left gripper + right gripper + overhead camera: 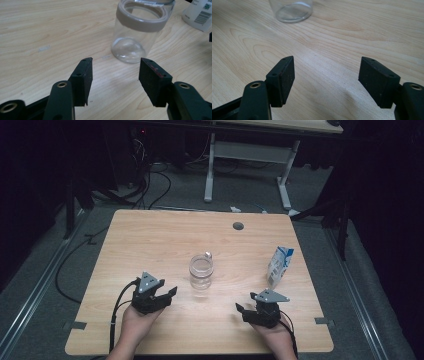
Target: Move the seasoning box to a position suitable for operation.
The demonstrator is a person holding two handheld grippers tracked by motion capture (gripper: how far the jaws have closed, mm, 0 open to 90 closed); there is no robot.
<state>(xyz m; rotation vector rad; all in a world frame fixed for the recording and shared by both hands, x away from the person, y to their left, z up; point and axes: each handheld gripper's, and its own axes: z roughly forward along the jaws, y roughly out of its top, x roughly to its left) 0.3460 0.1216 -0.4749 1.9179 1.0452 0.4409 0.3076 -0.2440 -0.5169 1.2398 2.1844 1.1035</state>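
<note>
Just ahead of your left gripper [115, 71], jaws apart with nothing between them, the clear jar [140, 32] stands upright mid-table, while your right gripper [325, 75] sits equally spread, farther off.

jar [201, 271] standing mid counter [150, 235], carton [279, 265] off to its right near the edge, left gripper [170, 294] just left of the jar, right gripper [240, 309] near the front edge, right of the jar
</note>
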